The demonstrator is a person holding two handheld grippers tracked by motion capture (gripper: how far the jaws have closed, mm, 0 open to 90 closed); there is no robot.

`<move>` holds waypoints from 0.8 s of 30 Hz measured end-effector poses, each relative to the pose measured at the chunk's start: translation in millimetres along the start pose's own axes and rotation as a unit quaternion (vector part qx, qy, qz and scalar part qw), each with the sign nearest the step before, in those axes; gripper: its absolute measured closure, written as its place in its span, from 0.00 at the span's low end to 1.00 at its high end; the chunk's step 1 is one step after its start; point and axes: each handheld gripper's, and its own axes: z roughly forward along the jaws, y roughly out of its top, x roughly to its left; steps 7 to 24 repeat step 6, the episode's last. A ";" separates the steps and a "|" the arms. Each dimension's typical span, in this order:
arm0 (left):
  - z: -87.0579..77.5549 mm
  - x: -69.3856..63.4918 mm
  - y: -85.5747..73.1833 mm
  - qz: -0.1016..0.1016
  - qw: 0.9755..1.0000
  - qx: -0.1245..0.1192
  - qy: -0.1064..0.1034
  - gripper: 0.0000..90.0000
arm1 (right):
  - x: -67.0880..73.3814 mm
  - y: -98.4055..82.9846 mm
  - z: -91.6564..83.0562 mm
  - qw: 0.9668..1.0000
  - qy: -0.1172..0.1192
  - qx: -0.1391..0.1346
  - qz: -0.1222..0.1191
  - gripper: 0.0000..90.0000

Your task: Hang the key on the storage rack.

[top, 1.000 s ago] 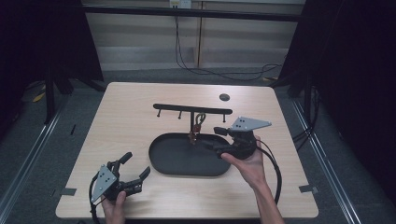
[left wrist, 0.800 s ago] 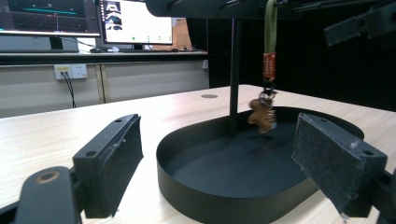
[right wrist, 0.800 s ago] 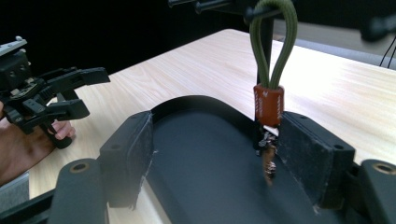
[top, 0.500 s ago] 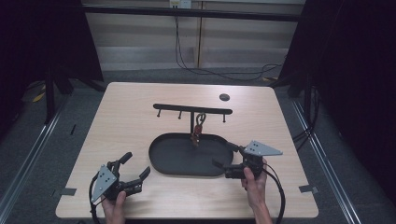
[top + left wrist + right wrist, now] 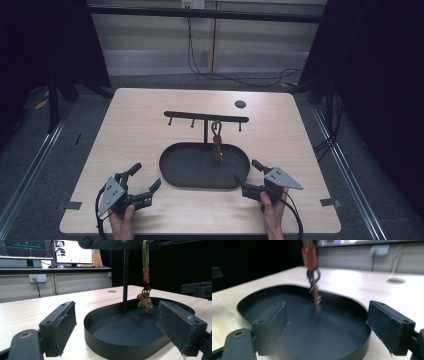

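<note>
Over the black tray (image 5: 175,170), the keychain (image 5: 217,141) hangs from the rack (image 5: 206,118). Both grippers sit low near the table's front edge: left gripper (image 5: 145,184) spread and empty, right gripper (image 5: 247,172) just opened wide, nothing between its jaws.

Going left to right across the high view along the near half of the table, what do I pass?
Left claw → black oval tray → keychain hanging over the tray from the stand → right claw.
</note>
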 end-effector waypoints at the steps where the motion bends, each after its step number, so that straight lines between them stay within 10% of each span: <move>1: 0.1 -0.2 -0.1 -0.001 1.000 0.000 -0.001 0.17 | 1.1 -0.7 -1.3 1.000 -0.006 -0.010 -0.004 0.17; 24: 0.1 -0.4 -0.1 -0.002 1.000 -0.001 0.000 0.17 | 3.7 -3.2 -6.0 0.999 -0.020 -0.038 -0.011 0.16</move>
